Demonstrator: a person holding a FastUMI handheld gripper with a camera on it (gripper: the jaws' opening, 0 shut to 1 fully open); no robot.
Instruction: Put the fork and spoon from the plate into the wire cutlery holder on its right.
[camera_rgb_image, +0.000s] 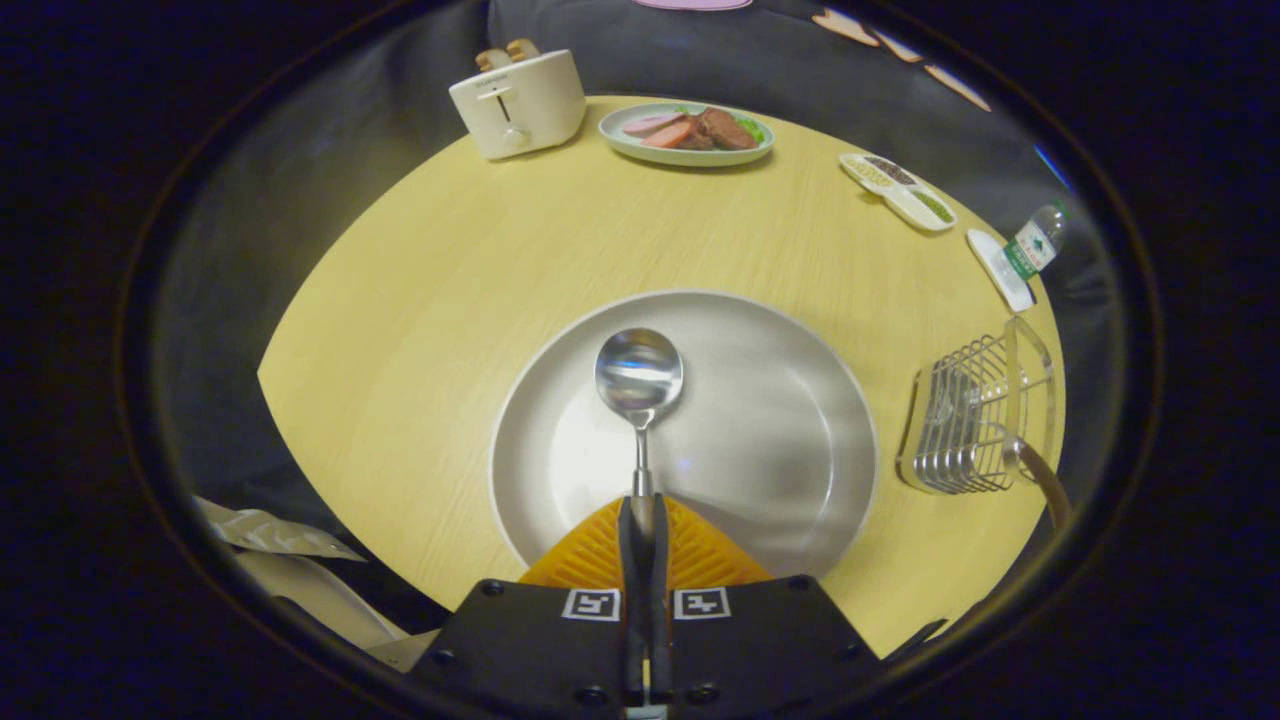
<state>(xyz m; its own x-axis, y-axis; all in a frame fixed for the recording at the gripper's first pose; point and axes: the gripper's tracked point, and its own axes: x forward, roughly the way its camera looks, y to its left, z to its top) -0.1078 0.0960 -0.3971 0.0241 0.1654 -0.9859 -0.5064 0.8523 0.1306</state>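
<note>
A metal spoon (638, 378) lies over the large white plate (780, 430), its bowl pointing straight ahead of the fingers. My gripper (640, 508) is shut on the spoon's thin handle, both fingers pressed together around it above the plate's near rim. Whether the spoon rests on the plate or hangs just above it I cannot tell. The wire cutlery holder (975, 420) stands on the table just right of the plate. A brown handle (1045, 485) sticks out of its near side; the rest of that utensil is hidden inside the wires.
On the round wooden table (420, 300), a white toaster (518, 100) holding bread and a plate of food (686, 133) sit at the far side. A divided condiment tray (897, 188), a small white dish (1000, 270) and a water bottle (1035, 240) lie beyond the holder.
</note>
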